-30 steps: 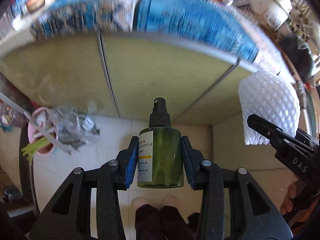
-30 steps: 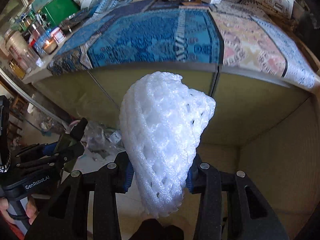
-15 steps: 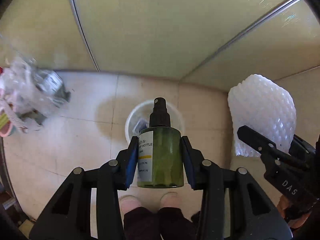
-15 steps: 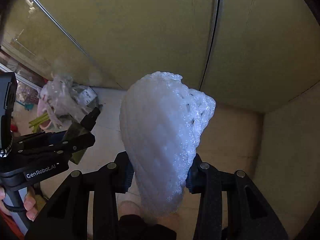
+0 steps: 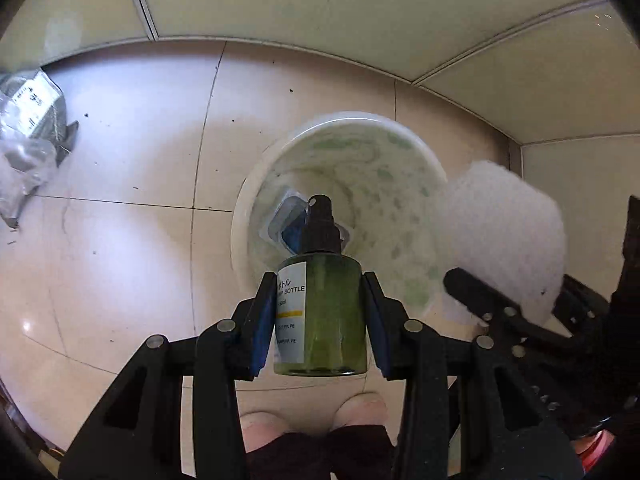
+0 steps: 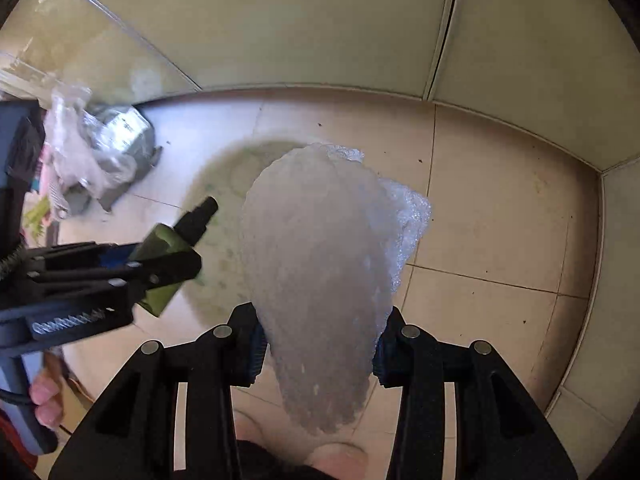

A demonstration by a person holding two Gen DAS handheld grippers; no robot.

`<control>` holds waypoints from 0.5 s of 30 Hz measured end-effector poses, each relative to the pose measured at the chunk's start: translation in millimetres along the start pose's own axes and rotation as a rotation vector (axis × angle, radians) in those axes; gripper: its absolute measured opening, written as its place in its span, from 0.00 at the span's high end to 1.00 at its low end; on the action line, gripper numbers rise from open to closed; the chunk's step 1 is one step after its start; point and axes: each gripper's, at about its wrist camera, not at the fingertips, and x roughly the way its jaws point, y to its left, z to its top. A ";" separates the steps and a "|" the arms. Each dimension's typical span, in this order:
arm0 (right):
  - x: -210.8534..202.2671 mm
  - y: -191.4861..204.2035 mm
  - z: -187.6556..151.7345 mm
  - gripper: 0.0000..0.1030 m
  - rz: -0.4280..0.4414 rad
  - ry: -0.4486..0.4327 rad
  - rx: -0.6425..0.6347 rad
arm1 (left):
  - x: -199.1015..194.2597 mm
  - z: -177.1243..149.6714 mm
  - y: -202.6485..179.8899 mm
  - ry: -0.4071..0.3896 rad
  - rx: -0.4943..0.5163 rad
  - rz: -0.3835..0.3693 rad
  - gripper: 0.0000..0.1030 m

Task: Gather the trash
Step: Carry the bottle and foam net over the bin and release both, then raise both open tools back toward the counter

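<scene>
L. gripper [image 5: 320, 316] clamps a green spray bottle [image 5: 322, 316] upright, nozzle over a white bin [image 5: 416, 184] on the tile floor [image 5: 120, 240]. R. gripper [image 6: 320, 352] jaws pinch a white foam net [image 6: 320, 272] beside the bin; plastic bags [image 6: 100, 152] lie at left.

Beige tiled floor [image 5: 132, 152], white bin [image 5: 416, 152] near its corner by the walls, crumpled plastic bags [image 5: 28, 132] well apart.

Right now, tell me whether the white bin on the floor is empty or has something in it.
Not empty. The left wrist view looks into the white bin, where a clear plastic tray lies at the bottom, partly hidden behind the green spray bottle.
</scene>
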 end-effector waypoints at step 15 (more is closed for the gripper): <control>-0.9 0.6 -2.8 0.46 0.013 0.060 -0.028 | -29.9 -4.4 0.9 -0.070 -0.001 0.073 0.53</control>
